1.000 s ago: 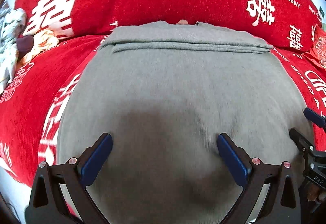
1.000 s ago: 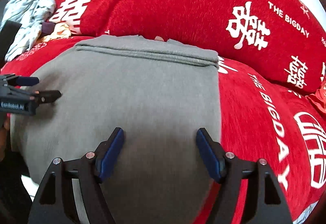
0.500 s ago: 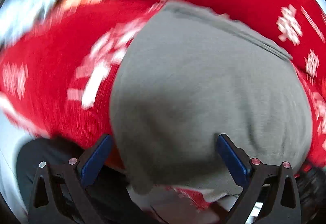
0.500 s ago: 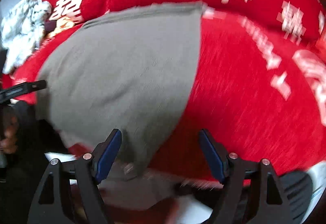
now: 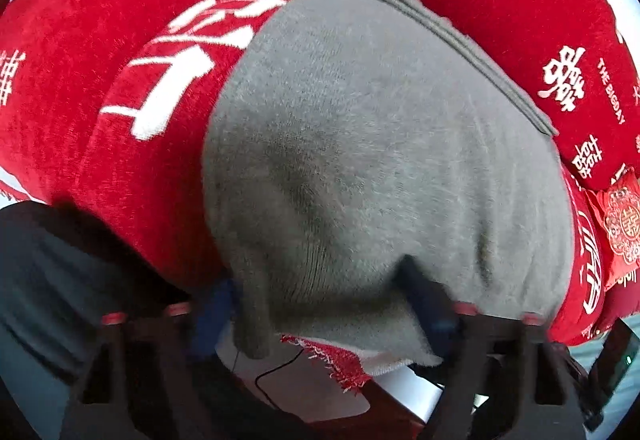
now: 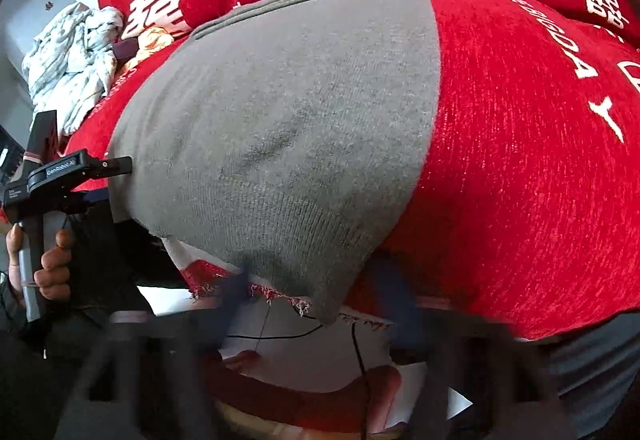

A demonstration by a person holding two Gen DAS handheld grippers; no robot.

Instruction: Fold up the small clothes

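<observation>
The grey knit garment [image 5: 380,168] lies flat on the red cover [image 5: 120,112] with white lettering, filling the middle of both views, its near edge hanging off the front. The left hand-held gripper [image 5: 320,304] at the bottom of its frame is closing with that hem between its pads. The right hand-held gripper [image 6: 312,304] is blurry but closed at the garment's lower corner; whether it's actually pinching cloth I can't tell. A crumpled pale cloth [image 6: 72,64] sits upper left.

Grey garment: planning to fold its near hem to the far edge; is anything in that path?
Nothing visible does. The grey garment lies bare on the red cover; the crumpled pale clothes sit off to its left, apart.
</observation>
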